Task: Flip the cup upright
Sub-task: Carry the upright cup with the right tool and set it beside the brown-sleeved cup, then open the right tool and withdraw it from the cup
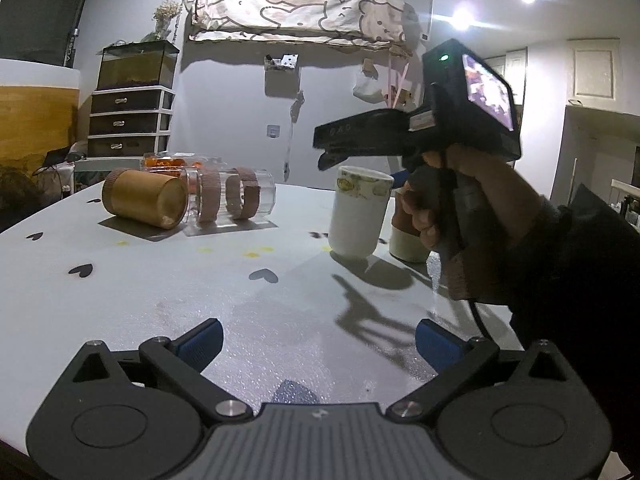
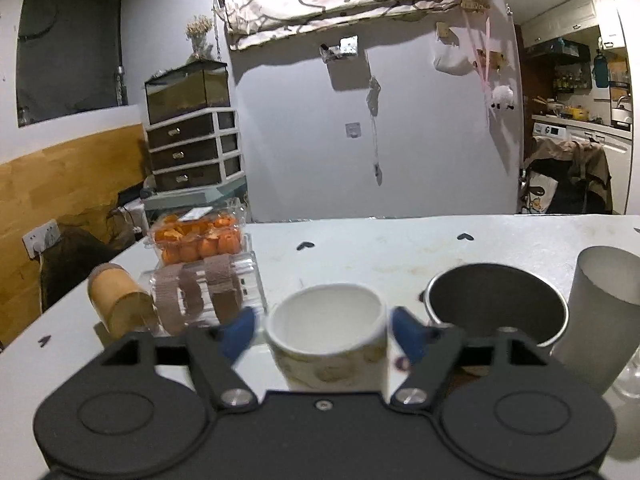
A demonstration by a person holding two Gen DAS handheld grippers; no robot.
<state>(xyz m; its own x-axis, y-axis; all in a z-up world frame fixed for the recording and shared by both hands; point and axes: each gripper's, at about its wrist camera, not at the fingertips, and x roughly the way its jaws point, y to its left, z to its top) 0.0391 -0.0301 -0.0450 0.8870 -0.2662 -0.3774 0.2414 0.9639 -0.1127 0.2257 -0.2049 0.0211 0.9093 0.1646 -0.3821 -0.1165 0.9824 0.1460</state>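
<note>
A white cup (image 1: 358,211) with a yellow floral band stands upright on the white table, mouth up. It also shows in the right wrist view (image 2: 332,336), between the blue pads of my right gripper (image 2: 322,334). The jaws stand open, with a small gap on each side of the cup. In the left wrist view the right gripper (image 1: 332,156) hovers just above the cup's rim. My left gripper (image 1: 318,342) is open and empty, low over the table's near part.
A wooden cup (image 1: 146,198) and a clear glass (image 1: 230,196) with brown bands lie on their sides at the left. A box of oranges (image 2: 198,236) sits behind them. A dark metal cup (image 2: 496,304) and a grey tumbler (image 2: 600,316) stand at the right.
</note>
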